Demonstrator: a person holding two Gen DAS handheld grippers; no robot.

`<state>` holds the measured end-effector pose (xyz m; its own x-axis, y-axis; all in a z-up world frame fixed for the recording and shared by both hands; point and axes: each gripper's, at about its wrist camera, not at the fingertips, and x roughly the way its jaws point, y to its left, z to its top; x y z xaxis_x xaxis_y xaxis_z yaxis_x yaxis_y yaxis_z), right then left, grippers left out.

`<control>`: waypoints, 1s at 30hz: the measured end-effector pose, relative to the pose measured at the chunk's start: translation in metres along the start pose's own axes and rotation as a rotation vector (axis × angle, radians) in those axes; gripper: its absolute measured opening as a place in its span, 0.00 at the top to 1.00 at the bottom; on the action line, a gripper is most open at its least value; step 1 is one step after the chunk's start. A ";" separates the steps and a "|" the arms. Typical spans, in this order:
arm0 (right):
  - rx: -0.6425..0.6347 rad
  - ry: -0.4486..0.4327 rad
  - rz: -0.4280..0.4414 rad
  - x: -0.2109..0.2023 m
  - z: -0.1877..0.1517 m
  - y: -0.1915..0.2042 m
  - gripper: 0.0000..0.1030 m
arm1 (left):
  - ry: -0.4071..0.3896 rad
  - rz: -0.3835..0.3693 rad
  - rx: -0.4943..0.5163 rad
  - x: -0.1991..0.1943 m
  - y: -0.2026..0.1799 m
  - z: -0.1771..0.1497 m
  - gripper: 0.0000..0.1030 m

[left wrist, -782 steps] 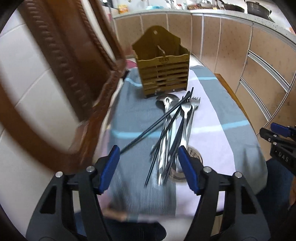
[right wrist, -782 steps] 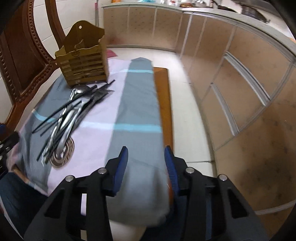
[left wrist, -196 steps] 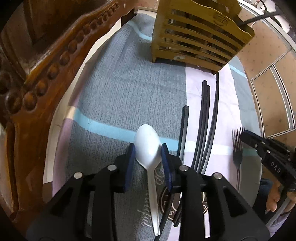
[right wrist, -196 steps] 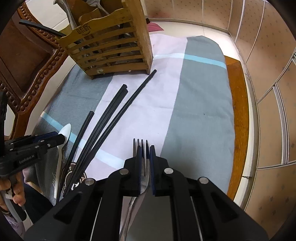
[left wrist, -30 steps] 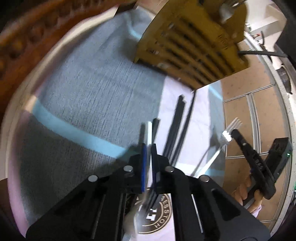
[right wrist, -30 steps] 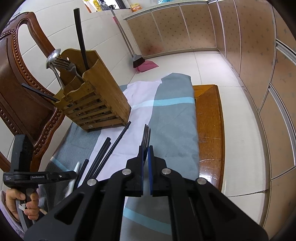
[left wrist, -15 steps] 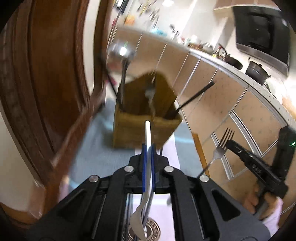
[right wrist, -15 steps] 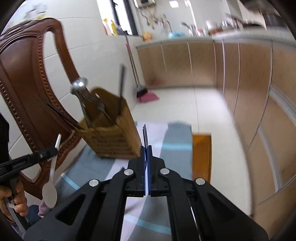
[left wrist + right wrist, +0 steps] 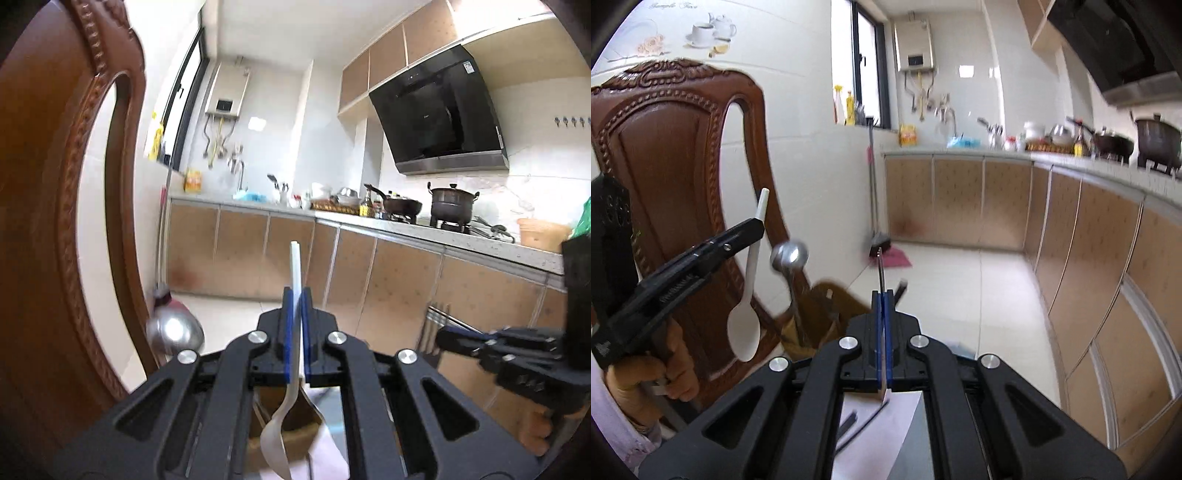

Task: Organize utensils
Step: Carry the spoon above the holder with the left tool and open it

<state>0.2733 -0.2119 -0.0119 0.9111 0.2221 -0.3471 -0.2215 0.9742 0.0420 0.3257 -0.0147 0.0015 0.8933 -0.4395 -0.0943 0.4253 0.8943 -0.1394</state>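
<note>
Jaws: both pairs are pinching utensils. L gripper (image 9: pixel 295 332) jaws are pressing together on the white plastic spoon (image 9: pixel 746 295), gripping high on the handle w/ the bowl hanging down. R gripper (image 9: pixel 882 339) jaws are clamping the metal fork (image 9: pixel 432 325) by its handle, tines pointing fwd/up.

Both utensils are hanging in the air above the wooden utensil holder (image 9: pixel 827 306), which is sitting near the far end of the cloth-covered worktop (image 9: pixel 905 417), next to the carved chair back (image 9: pixel 672 192). Holder is already carrying a ladle (image 9: pixel 788 254) and other pieces; exact compartments can't tell, too blurry. A few black chopsticks (image 9: pixel 864 424) are still lying on the cloth below the R gripper.

Handling, judged: spoon is looking v. light and slightly bendy, probably swinging in a handle pinch, so slow moves. Fork is stiff, heavier, slick metal, could be twisting in the pads; mid-handle hold seems best for both.

Room: open air over the holder, but the ladle handle and a chopstick are sticking up from it, and the chair back is crowding the L side. The two grippers are working close together, so approaching the holder one at a time seems safer. R-side worktop edge is dropping to open floor.
</note>
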 end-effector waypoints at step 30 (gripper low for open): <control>-0.121 -0.096 -0.159 0.126 -0.032 0.033 0.98 | -0.166 0.260 0.183 0.047 0.016 -0.118 0.92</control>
<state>0.3697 -0.1534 -0.0841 0.9656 0.0743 -0.2494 -0.1071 0.9869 -0.1207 0.3576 -0.0309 -0.1218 0.9801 -0.1891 0.0599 0.1863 0.9813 0.0487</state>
